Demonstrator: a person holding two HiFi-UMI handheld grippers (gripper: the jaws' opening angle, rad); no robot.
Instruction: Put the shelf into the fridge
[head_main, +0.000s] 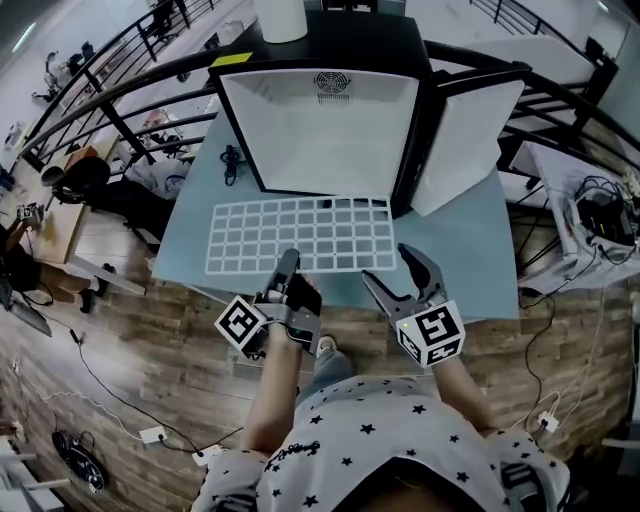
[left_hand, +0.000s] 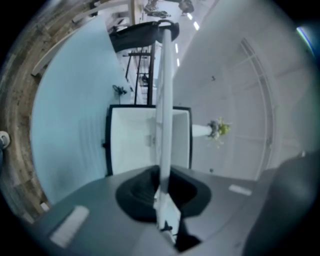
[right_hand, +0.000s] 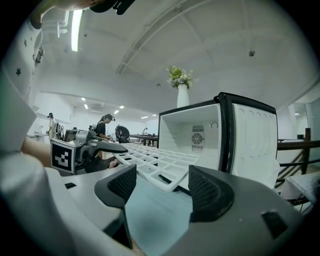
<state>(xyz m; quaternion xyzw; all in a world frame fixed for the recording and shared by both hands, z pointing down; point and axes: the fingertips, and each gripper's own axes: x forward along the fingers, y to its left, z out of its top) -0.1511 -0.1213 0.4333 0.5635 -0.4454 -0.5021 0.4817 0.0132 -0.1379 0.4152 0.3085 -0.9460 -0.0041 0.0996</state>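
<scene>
Shelf: thin plastic grid, likely light, stiff, slick. Left gripper is clamped on its edge farthest from the fridge. Right gripper gapes empty; best to take that same edge.

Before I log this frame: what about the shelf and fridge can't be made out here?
- Head view: fridge interior washed out white; support rails indiscernible.
- Left gripper view: shelf, seen edge-on, hides the fridge's middle.
- Head view: vase cut off by top edge.
- All views: whether the shelf's far edge is inside the fridge.
</scene>
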